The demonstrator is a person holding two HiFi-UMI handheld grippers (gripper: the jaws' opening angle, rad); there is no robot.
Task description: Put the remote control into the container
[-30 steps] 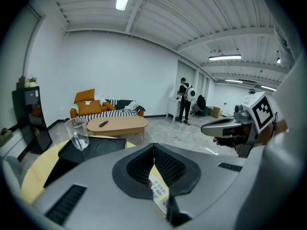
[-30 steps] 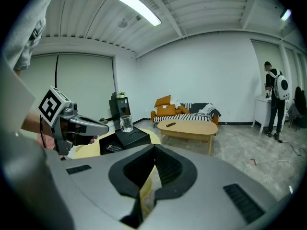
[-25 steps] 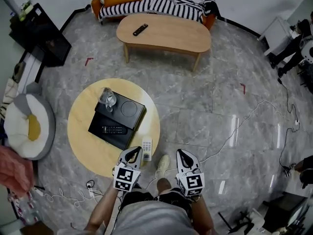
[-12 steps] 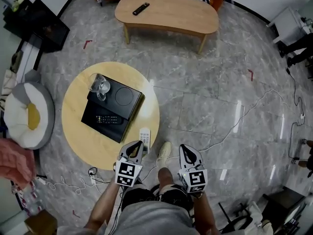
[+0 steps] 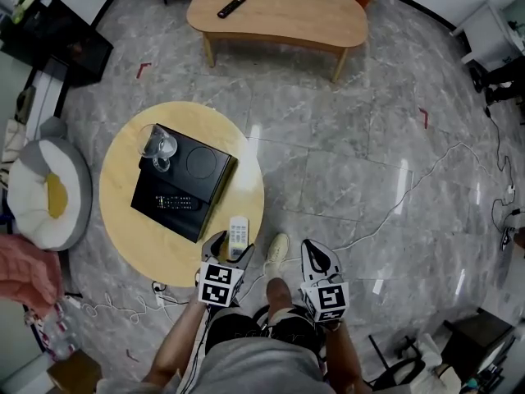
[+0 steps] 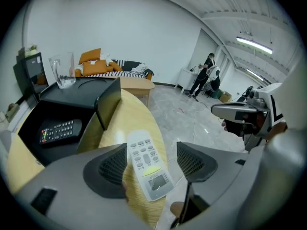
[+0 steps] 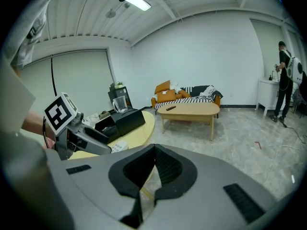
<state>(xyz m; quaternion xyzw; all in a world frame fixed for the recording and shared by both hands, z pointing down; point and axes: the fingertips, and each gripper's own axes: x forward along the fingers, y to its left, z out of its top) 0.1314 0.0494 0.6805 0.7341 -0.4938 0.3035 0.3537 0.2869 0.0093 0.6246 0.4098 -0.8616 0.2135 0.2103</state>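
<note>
Presently shows the grasp step of the task, begun but not yet completed. Finds the left gripper (image 5: 232, 247) tilted down over the near rim of the round pale-yellow wooden counter (image 5: 123, 228), with jaws just opened and now wide apart. Places the slim white plastic remote control with grey buttons and a small display (image 5: 238, 233) flat on that counter, between those jaws, display end toward the gripper. Shows no pad pressing on it, though one pad sits very close to its edge. Puts the right gripper (image 5: 312, 253) off the counter's edge, above the grey marbled floor (image 5: 344, 179), jaws together and empty.

Marks the target as the black rectangular container (image 5: 201, 167), farther in on the same counter and apart from the white remote. Shows its open tray side already holding a black remote (image 5: 176, 201), with a clear glass jug (image 5: 156, 144) standing at its far corner.

Judged next: close the left jaws on the long sides of the white remote, lift clear of the counter, carry to the container's open side, set down beside the black remote. Calls for a centred, square grip, the casing being thin, smooth and likely to pivot if caught near one end. Calls also for care at the rim, where a nudge could send it to the floor.
</note>
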